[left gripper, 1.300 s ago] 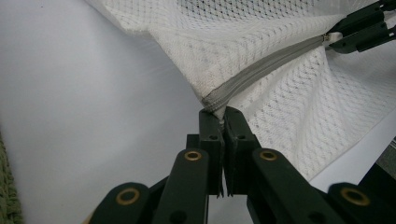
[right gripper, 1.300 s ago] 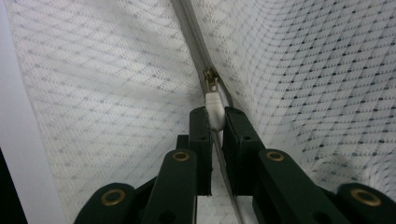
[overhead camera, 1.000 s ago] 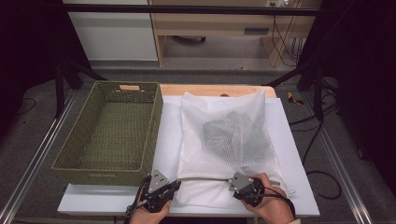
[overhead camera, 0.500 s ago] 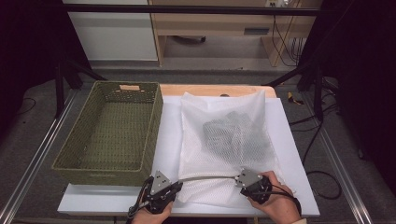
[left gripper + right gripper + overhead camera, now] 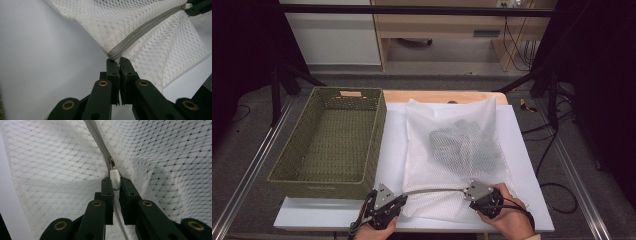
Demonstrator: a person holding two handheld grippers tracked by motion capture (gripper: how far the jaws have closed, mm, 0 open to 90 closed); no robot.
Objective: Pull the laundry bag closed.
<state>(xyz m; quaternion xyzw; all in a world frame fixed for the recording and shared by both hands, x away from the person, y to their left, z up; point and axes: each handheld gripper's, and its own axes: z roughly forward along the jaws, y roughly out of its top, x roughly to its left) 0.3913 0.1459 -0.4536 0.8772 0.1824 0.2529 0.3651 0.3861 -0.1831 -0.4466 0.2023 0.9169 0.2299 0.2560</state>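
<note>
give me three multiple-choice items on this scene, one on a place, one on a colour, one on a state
1. Where does the basket stand relative to the mesh bag?
A. on top of it
B. beside it, at its left in the high view
C. beyond it, at the far edge of the table

2. What colour is the basket?
A. olive green
B. red
C. white

3. What do the right tongs hold?
A. nothing, they stand wide open
B. the basket's rim
C. the white zipper pull

Answers
1. B: the high view shows the basket beside the bag, to its left.
2. A: its weave is olive green, while the bag is white.
3. C: the right gripper view shows the jaws closed on the pull, while the left tongs pinch the zipper's end.
</note>
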